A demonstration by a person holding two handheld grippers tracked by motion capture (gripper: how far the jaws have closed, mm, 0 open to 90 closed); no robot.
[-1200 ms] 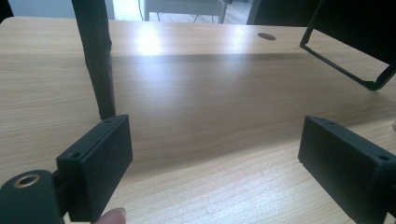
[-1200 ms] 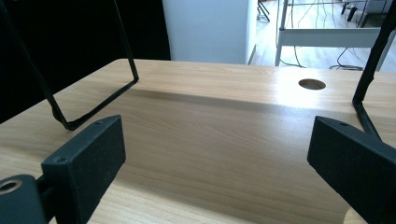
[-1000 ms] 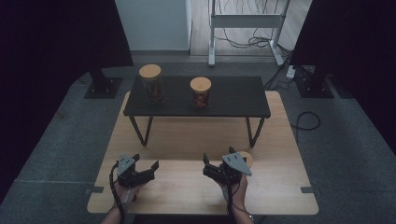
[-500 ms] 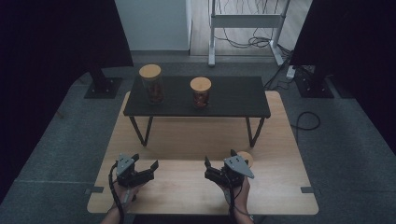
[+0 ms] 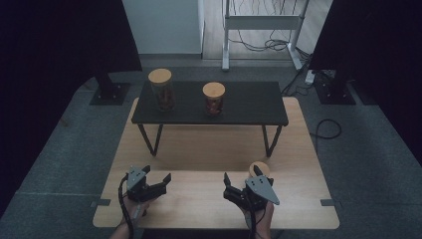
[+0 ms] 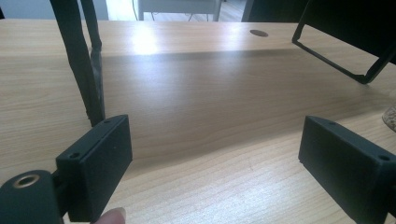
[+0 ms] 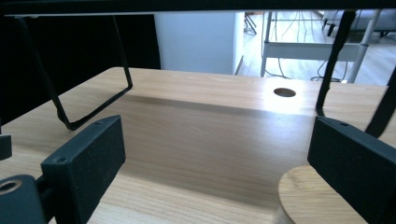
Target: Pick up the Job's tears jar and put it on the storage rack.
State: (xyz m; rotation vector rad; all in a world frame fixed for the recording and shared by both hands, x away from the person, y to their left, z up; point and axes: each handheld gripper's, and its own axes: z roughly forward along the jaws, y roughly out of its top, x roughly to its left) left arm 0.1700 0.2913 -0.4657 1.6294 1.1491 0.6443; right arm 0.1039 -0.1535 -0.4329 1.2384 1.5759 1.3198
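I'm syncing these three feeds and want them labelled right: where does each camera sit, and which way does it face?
High view: above the person's side, looking forward and down on the table; forearms, left gripper and right gripper show.
Left gripper view: rides on the left gripper, looking low across the table; a fingertip shows.
Right gripper view: rides on the right gripper, facing the shelf legs; its open jaws show.
Shared: the jar by the right gripper is in the high and right gripper views.

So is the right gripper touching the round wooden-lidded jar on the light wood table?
Cannot tell. In the right gripper view the jar's wooden lid is overlapped by the right-hand pad; no gap or contact shows.
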